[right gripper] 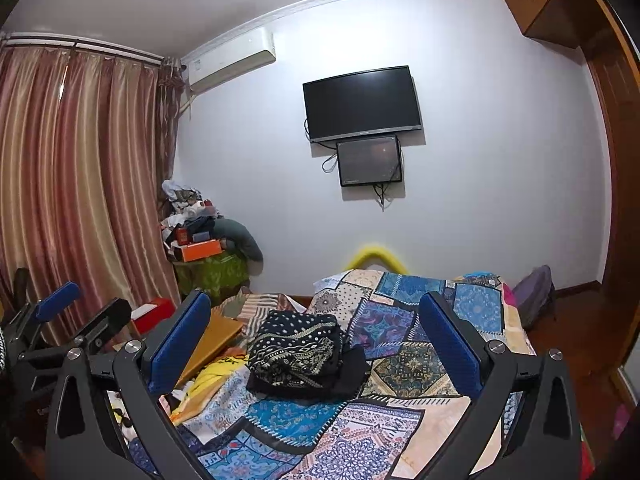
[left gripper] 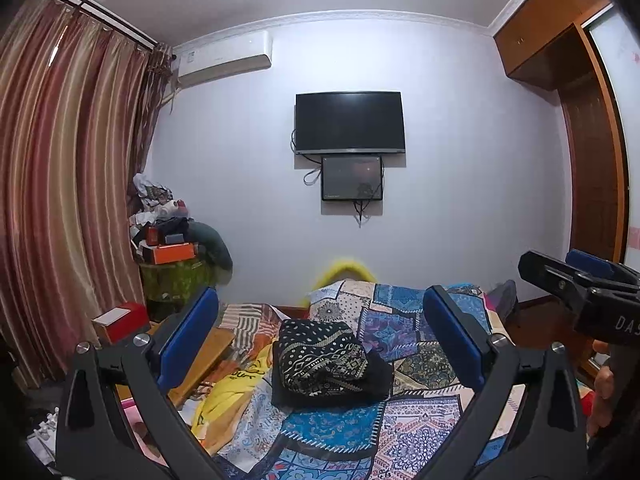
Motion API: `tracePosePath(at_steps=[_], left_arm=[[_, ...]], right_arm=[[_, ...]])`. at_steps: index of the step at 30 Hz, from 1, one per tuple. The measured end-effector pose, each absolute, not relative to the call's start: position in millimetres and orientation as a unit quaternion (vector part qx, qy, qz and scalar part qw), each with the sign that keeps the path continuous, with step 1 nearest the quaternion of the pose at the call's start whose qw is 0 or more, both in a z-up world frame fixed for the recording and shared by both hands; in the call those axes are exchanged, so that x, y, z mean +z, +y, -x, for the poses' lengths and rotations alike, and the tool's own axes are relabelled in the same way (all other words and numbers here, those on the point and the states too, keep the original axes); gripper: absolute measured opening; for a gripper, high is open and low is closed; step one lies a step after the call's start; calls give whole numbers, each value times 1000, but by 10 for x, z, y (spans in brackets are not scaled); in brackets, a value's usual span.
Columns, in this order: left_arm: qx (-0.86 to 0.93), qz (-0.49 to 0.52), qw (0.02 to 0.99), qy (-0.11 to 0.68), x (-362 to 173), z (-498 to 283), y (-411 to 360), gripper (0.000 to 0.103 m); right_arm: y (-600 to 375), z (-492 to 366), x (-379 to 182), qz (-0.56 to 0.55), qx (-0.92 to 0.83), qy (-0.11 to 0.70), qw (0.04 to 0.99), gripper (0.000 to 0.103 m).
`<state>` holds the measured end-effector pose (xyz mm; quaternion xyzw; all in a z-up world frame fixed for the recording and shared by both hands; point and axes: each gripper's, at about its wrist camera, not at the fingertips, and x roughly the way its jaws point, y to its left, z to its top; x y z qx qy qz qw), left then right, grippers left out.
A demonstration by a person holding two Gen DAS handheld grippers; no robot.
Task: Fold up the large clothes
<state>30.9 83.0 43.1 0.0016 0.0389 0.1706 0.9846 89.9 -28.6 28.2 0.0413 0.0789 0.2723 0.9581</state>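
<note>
1. Left gripper [left gripper: 320,340]: jaws spread wide, nothing between them, held above the bed [left gripper: 420,424].
2. Right gripper [right gripper: 316,340]: jaws spread wide too, empty, beside the left one.
3. Folded black patterned garment [left gripper: 324,360] lies mid-bed on the patchwork cover [left gripper: 392,328], clear of both grippers.
4. Yellow cloth [left gripper: 224,396] bunched at the bed's left edge.
5. TV [left gripper: 350,122] on the far wall.
</note>
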Motion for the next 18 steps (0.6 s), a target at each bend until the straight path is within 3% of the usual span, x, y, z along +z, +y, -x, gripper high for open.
tracePosePath(at_steps=[18], left_arm=[[168,21,984,55,353,-349,933,103]], right_arm=[[-281,-823,238,-20,269,99,958,103]])
